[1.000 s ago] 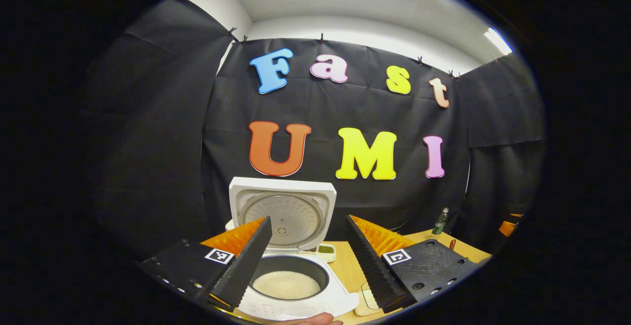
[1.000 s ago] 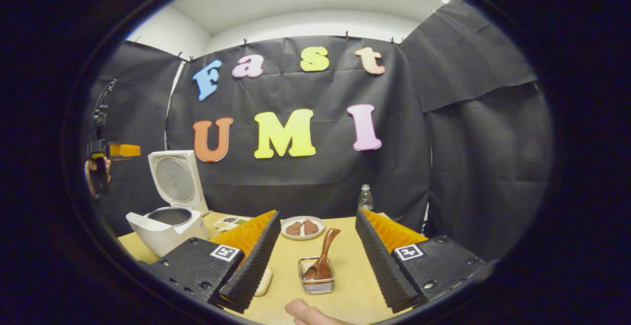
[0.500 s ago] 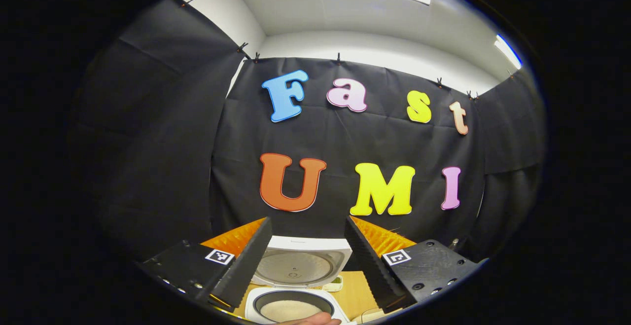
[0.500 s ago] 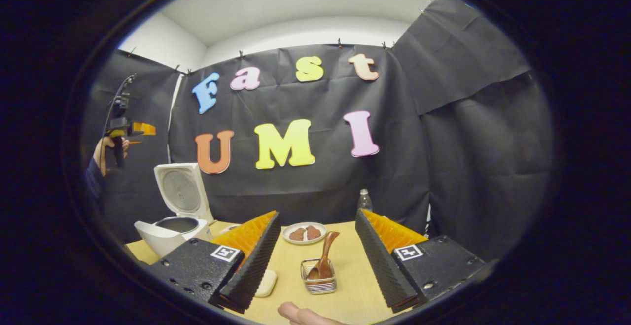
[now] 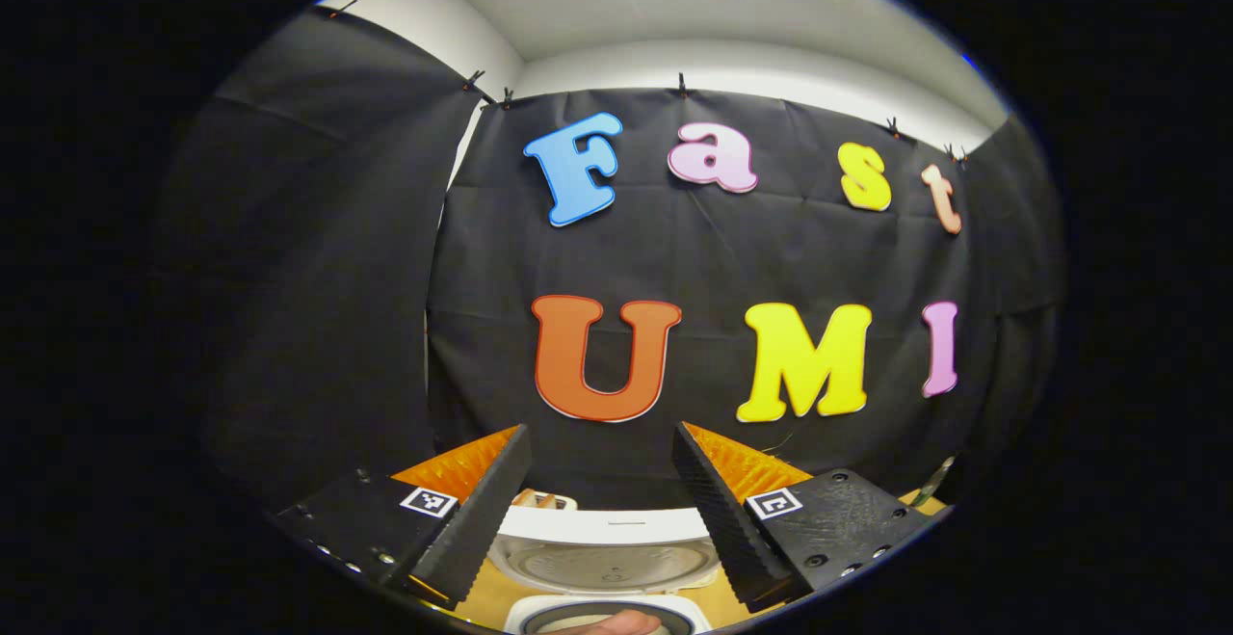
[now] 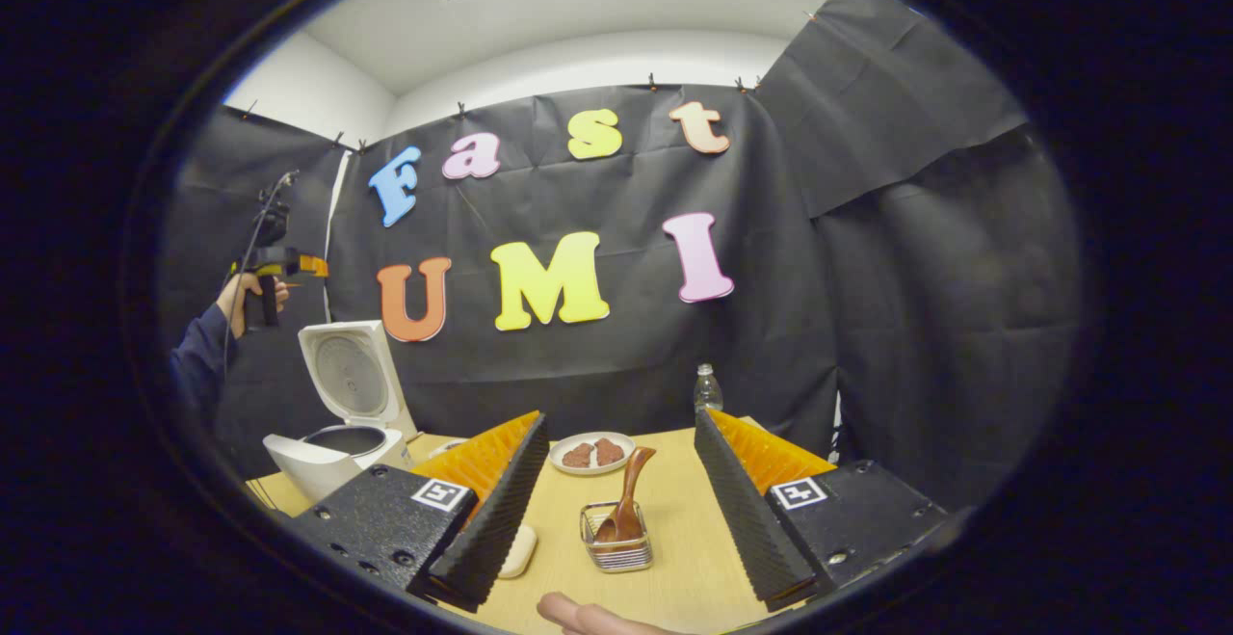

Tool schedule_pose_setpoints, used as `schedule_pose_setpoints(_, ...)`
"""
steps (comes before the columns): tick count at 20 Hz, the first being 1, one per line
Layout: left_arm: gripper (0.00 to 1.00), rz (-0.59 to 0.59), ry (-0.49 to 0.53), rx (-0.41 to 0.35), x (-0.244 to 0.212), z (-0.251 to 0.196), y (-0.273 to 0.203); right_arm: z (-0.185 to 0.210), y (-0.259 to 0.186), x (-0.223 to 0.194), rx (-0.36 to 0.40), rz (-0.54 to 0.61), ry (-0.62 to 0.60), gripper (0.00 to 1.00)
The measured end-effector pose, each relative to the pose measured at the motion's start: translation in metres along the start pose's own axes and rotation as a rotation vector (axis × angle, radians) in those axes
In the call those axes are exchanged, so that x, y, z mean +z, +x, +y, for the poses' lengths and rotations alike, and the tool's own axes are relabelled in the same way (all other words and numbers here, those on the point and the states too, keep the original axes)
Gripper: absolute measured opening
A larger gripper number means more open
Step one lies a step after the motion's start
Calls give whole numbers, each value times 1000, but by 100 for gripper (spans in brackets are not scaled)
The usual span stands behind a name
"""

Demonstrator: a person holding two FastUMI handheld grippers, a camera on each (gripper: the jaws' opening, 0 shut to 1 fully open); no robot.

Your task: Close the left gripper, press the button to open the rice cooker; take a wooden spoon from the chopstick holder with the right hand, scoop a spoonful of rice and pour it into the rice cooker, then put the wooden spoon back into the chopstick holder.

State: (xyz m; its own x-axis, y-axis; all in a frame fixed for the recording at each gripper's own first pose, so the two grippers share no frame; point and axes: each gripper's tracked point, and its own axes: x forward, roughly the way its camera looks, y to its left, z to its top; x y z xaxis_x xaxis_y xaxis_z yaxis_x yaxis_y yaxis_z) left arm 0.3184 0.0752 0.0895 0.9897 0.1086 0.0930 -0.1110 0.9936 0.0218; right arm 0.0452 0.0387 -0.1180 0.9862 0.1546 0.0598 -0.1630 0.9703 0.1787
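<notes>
Near desk's left edge: cooker [image 6: 332, 423], lid up.
Desk middle: spoon [image 6: 624, 498] in holder [image 6: 616, 550].
Left gripper [image 5: 602, 500]: spread, raised above cooker.
Right gripper [image 6: 621, 510]: spread, holder between fingers, apart.

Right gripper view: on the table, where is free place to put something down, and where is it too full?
The table is bare right of the wire holder, which holds the wooden spoon, and between holder and plate. It is crowded on the left, around the open rice cooker and the pale dish.

Dark blue sleeve [image 6: 197, 365]; claw [image 6: 616, 481] mounts black, screwed, square-coded markers.
</notes>
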Motion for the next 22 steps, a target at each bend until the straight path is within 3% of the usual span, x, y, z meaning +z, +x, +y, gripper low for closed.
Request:
schedule_pose_setpoints(8,94,113,1,-21,-50,-21,51,-19,0,-22,-51,46,20,98)
schedule_pose_setpoints(10,94,165,25,6,-67,-18,55,-18,-4,-24,-51,50,23,96)
schedule_pose_setpoints(13,93,280,29,-17,-89,-29,47,-17,-11,-22,-52,46,-7,96)
schedule_pose_setpoints(14,96,243,33,-18,-82,-28,44,-14,-16,-19,-45,41,-7,96)
schedule_pose_setpoints(15,99,277,29,-17,-88,-27,41,-11,-20,-18,-39,37,-10,99)
schedule_pose_setpoints(22,99,311,31,-23,-94,-29,-7,-1,-46,-15,-17,42,-31,99)
